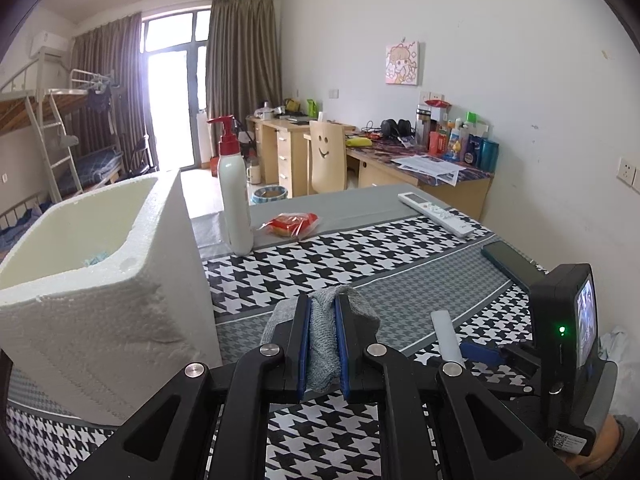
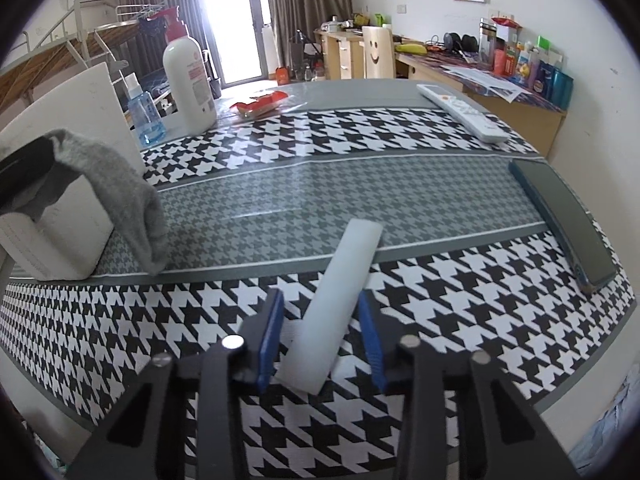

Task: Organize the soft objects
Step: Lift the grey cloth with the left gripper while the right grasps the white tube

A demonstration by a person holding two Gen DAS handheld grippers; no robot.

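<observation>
We see the left tongs (image 1: 323, 312) clamped on a grey sock (image 1: 325, 340) beside the foam box (image 1: 92, 280). The right tongs (image 2: 320, 320) gape around a pale strip (image 2: 340, 300) lying on the desk (image 2: 400, 184).

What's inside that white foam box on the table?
Inside the foam box, only a bit of something light blue shows at the bottom. The near wall hides the rest.

You have one gray sock (image 1: 322, 332), one pale foam strip (image 2: 340, 312) and one white foam box (image 1: 96, 264). At twelve o'clock stand two bottles: one white pump bottle (image 2: 188, 76), one blue spray bottle (image 2: 146, 114). Count also one red snack packet (image 1: 292, 224), one remote (image 2: 464, 114), one phone (image 2: 564, 220).
</observation>
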